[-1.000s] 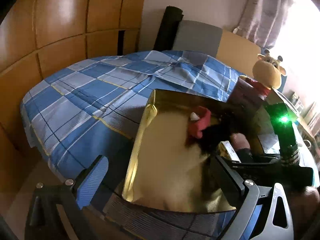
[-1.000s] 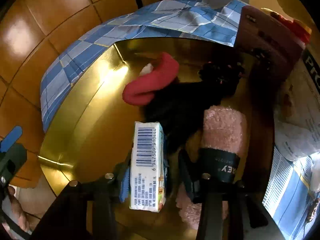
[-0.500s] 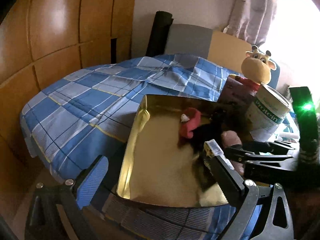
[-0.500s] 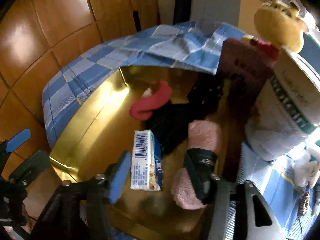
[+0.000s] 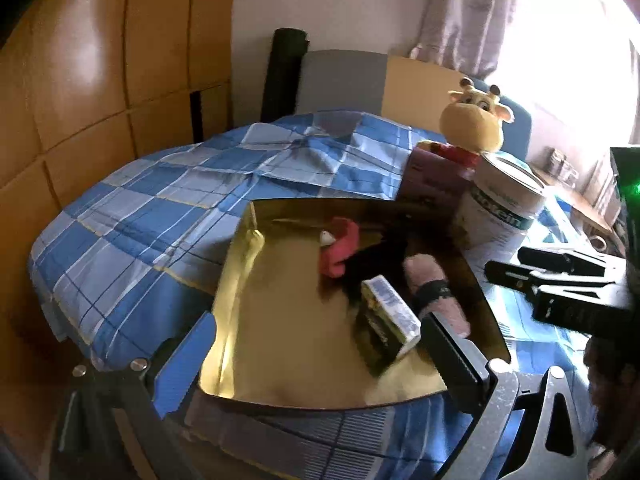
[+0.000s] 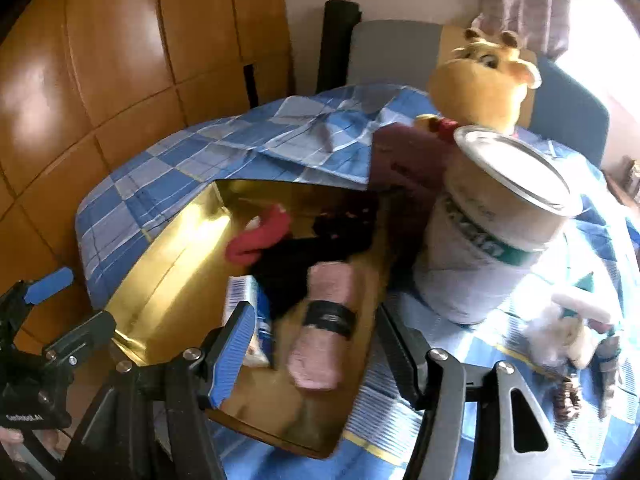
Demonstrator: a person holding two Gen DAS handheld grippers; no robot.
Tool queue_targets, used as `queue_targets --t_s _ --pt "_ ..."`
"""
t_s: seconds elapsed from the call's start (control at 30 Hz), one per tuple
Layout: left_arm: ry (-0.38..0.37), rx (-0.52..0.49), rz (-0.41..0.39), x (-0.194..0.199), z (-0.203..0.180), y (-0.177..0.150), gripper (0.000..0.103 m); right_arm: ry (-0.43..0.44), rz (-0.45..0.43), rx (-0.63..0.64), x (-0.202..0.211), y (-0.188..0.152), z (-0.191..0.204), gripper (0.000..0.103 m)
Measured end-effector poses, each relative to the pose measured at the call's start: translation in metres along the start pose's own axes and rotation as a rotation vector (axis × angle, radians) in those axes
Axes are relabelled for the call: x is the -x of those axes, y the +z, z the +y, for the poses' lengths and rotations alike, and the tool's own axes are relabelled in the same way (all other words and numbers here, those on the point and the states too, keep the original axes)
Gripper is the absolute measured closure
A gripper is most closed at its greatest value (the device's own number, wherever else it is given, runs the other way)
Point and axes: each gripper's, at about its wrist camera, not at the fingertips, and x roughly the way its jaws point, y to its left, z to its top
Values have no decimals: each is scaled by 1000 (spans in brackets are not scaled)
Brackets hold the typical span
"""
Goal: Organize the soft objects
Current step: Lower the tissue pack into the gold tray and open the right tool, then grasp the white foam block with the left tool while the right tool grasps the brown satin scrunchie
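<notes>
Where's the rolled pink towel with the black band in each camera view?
Left wrist: pink towel lies right of centre, in the gold tray, beside the small carton.
Right wrist: pink towel lies low at centre, in the gold tray.
Shared landmark: the giraffe plush behind the tray.

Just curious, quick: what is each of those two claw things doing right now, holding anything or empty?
Left gripper: open, holding nothing, above the gold tray.
Right gripper: open, holding nothing; the small packet lies in the tray.

wrist views near, facing shared gold tray [image 5: 240, 280]
</notes>
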Motion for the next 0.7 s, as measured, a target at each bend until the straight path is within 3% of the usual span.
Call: queue_targets --t_s 0.23,0.5,0.7 --pt "-11 -93 -12 5 -28 4 0 -98 -20 -50 25 -14 -56 40" --pt "-28 -216 -25 10 -67 5 0 -298 9 -147 50 -50 -151 40" --pt "-39 -296 -27 11 -97 4 0 -458 33 -294 60 -93 -227 40"
